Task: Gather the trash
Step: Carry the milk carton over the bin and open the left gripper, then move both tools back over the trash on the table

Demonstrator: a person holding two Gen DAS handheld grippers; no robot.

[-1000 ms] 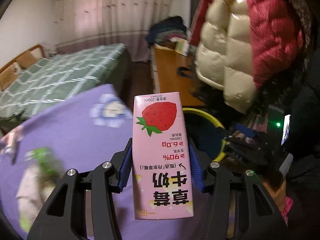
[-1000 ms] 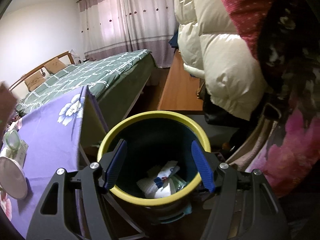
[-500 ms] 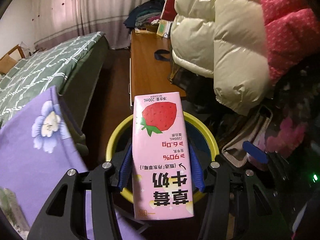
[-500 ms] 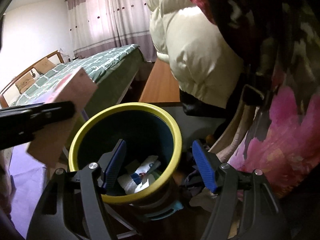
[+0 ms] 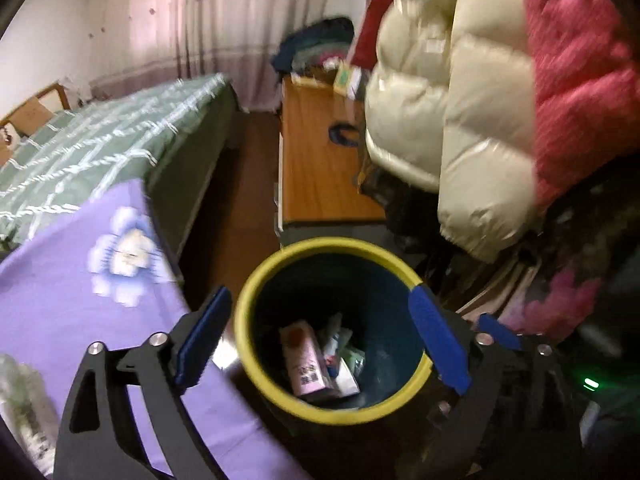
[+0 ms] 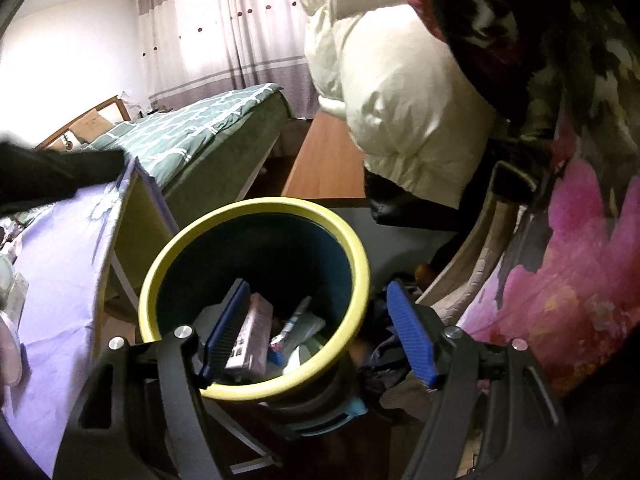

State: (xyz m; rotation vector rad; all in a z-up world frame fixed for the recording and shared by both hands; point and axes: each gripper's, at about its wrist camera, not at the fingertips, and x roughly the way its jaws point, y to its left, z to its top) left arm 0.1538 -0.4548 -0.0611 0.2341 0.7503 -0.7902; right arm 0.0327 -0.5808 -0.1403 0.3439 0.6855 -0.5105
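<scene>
A dark bin with a yellow rim (image 5: 256,292) stands beside the purple table. The pink strawberry milk carton (image 5: 306,364) lies inside it among other wrappers. My left gripper (image 5: 320,340) is open and empty, held above the bin mouth. In the right wrist view the same bin (image 6: 168,248) shows with the carton (image 6: 254,340) inside. My right gripper (image 6: 316,336) is open and empty over the bin's right rim. The black left gripper arm (image 6: 56,176) shows blurred at the left edge.
A purple flowered tablecloth (image 5: 80,288) covers the table left of the bin, with plastic wrappers (image 5: 24,408) at its near left. A green bed (image 5: 100,148), a wooden bench (image 5: 320,160) and hanging padded coats (image 5: 460,100) surround the bin.
My left gripper opened and the milk carton dropped into the bin. The left gripper drew back a little. The right gripper stayed open near the bin.
</scene>
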